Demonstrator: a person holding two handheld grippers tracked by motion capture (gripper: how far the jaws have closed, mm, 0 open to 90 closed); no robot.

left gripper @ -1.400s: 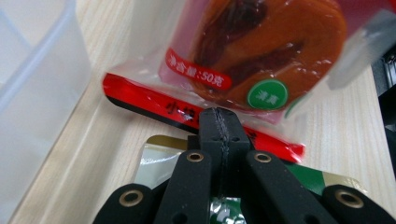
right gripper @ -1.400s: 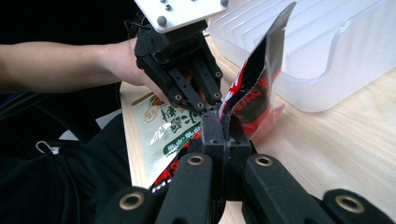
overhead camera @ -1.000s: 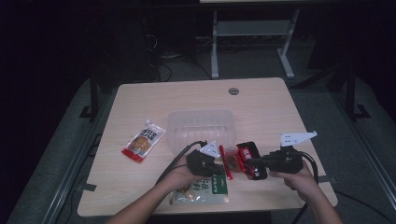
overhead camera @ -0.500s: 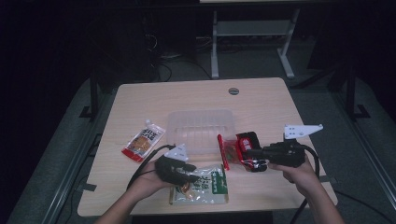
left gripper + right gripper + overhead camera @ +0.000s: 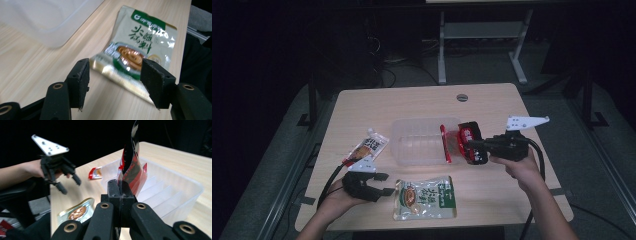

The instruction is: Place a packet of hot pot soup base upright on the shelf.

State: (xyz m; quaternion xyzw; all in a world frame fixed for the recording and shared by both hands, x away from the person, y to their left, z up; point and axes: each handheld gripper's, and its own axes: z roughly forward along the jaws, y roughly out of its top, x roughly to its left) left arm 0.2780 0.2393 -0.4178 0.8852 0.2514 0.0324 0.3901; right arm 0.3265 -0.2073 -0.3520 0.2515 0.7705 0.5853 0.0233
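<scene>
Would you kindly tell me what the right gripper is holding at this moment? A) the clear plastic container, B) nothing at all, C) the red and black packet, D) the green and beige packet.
C: in the right gripper view the right gripper has its jaws shut on the red and black packet, held up by the clear plastic container, while the green and beige packet lies on the table.

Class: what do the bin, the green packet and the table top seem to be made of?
Bin: translucent plastic, frosted; the table shows dimly through it.
Green packet: printed plastic film, glossy, perhaps foil-lined; its edge glints silver.
Table top: pale wood-look laminate, matt; fine grain lines.
</scene>
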